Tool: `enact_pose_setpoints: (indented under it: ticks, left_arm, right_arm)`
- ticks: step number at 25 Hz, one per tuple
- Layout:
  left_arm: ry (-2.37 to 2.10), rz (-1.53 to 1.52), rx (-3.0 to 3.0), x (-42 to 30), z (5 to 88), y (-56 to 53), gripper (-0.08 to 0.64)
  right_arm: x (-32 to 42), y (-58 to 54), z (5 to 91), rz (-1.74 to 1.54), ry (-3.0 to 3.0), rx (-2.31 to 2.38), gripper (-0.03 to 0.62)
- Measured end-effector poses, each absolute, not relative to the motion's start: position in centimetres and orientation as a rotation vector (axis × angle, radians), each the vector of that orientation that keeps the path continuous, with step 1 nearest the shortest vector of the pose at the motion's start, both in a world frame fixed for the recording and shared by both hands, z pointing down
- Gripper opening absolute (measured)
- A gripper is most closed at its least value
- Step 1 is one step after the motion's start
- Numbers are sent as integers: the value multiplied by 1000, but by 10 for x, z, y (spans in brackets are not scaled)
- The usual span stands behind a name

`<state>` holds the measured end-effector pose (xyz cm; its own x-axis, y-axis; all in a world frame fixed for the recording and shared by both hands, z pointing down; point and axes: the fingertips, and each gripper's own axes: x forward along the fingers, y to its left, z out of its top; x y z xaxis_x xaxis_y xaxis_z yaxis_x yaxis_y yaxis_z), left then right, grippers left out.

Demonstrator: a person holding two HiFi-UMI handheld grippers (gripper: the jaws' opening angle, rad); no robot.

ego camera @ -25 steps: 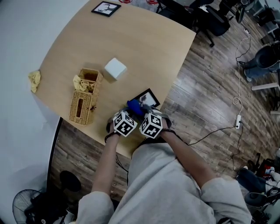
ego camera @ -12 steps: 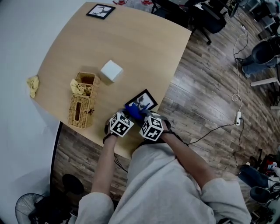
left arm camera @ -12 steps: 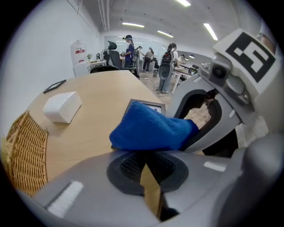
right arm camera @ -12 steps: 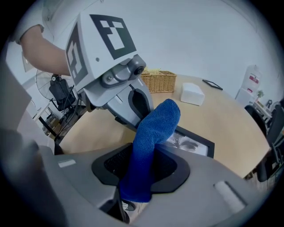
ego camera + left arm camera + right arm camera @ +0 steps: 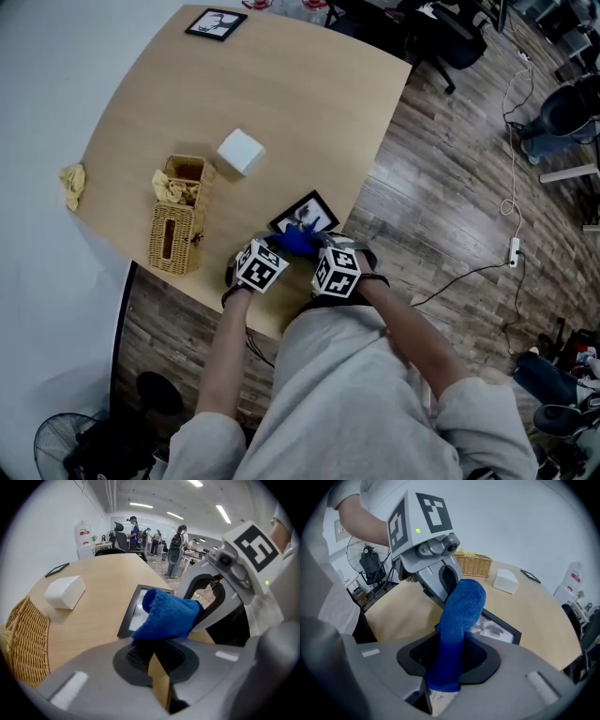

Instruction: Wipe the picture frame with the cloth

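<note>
the wiping itself is seemingly not yet under way: the cloth [image 5: 294,242] is hanging bunched just above the picture frame [image 5: 307,214], which is lying flat on the table [image 5: 281,103] near its front edge, close to the person. the right gripper [image 5: 450,656] is clamping one end of the cloth between its jaws, and the left gripper [image 5: 151,654] is apparently pinching the other end, jaws nearly together. both are hovering side by side over the frame's near corner, angled toward each other. next, the cloth is probably needing lowering onto the glass for a pressing sweep.
</note>
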<state>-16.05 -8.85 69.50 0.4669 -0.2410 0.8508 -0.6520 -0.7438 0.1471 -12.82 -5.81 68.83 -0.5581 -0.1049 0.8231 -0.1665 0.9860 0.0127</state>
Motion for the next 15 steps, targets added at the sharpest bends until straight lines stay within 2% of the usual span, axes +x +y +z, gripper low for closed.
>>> enact_pose_setpoints:
  ticks: [15]
  left_arm:
    - [-758, 1225, 2256, -160, 695, -88, 54]
  right_arm:
    - [-77, -101, 692, 132, -2124, 310, 127]
